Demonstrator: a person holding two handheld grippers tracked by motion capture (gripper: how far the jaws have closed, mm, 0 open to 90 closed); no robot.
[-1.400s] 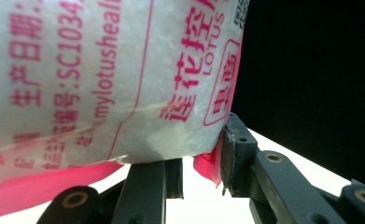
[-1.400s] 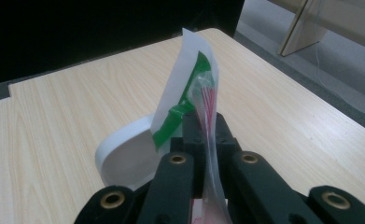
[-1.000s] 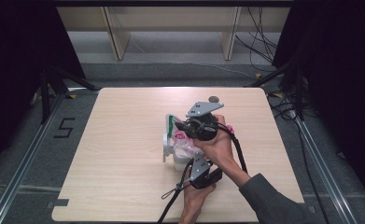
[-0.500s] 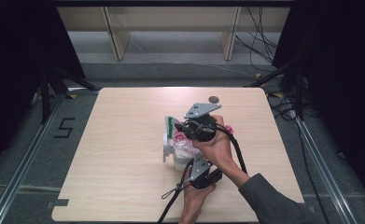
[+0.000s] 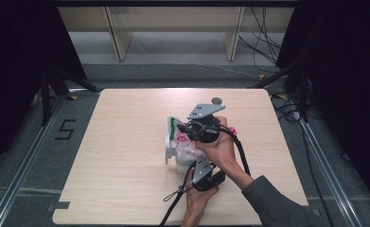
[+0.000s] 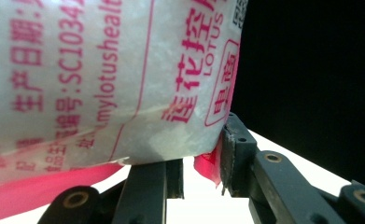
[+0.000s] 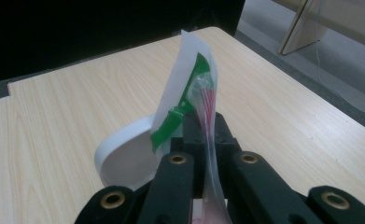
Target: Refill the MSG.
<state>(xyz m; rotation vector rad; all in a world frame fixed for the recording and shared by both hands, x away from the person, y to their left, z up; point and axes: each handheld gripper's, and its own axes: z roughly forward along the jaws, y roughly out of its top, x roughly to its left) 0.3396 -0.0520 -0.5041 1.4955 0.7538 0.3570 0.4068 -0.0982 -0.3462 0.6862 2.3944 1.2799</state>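
1. Nothing has shifted since the earlier frames: both hands, both claws and the bag sit in the same spots on the counter.
2. In the high view, the right claw [image 5: 185, 126] sits over the middle of the counter, slightly toward the near edge, with its grey plate on top.
3. Its jaws are clenched on the top edge of a clear plastic bag [image 7: 203, 100], which has a white and green strip at its mouth and thin red lines just below.
4. The pinched edge stands upright between the jaws in the right claw view.
5. Behind the bag, a white bowl [image 7: 124, 161] rests on the counter [image 7: 54, 116], touching or just beside the bag.
6. The left claw [image 5: 194, 165] is closer to the near edge, just below the right one.
7. Its jaws grasp the lower part of the bag [image 6: 110, 84], which is white with red printed lettering; the right jaw presses against the bag's side.
8. A red strip of the bag hangs between the jaws.
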